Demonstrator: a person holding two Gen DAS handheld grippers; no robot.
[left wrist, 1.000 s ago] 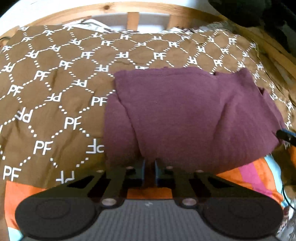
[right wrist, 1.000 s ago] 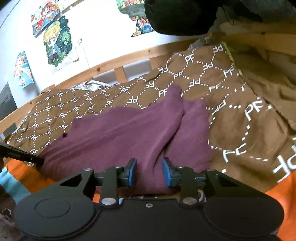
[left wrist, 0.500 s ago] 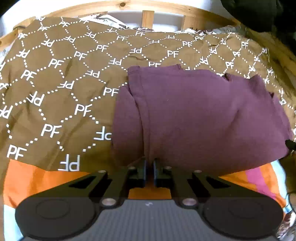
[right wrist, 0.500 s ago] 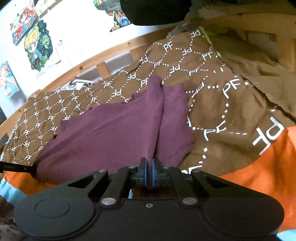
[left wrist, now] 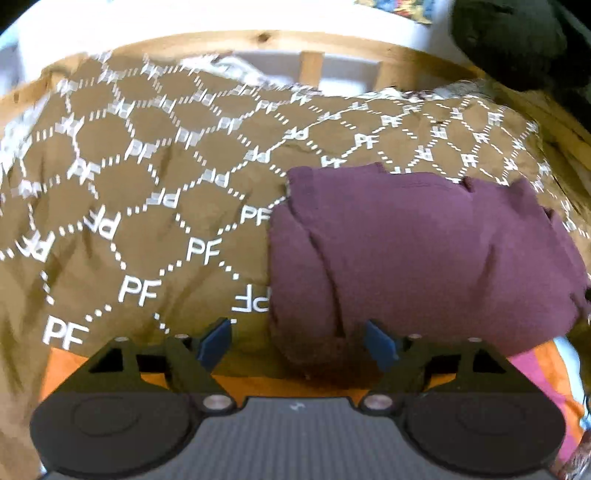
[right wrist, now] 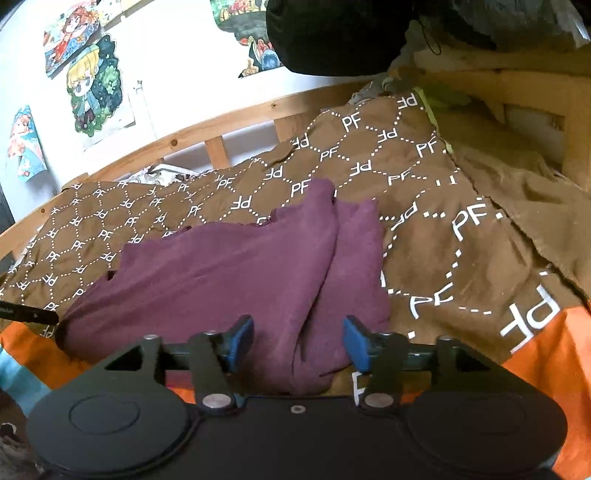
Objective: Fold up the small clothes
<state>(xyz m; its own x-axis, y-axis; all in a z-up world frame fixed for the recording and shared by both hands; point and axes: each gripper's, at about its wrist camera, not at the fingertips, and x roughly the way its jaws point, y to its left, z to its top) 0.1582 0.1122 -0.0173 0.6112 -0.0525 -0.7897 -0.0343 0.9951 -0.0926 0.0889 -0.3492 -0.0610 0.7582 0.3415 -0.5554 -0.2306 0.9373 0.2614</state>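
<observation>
A maroon garment [left wrist: 424, 251] lies folded on the brown "PF" patterned blanket [left wrist: 140, 206]. My left gripper [left wrist: 297, 341] is open, its blue pads either side of the garment's near left corner, not gripping it. In the right wrist view the garment [right wrist: 229, 273] lies with a folded sleeve part on its right. My right gripper [right wrist: 298, 341] is open, its pads straddling the garment's near right edge. The left gripper's tip [right wrist: 29, 315] shows at the far left of the right wrist view.
A wooden bed rail [right wrist: 207, 129] runs behind the blanket, with cartoon posters [right wrist: 92, 85] on the wall. An orange and pink cover [left wrist: 532, 373] lies under the blanket's near edge. A dark bundle [right wrist: 332, 33] hangs at the top. A plain brown cloth [right wrist: 517, 192] lies at right.
Both grippers were shut on the garment's near edge half a second ago; both have now opened and let go. The left view has shifted left with motion blur.
</observation>
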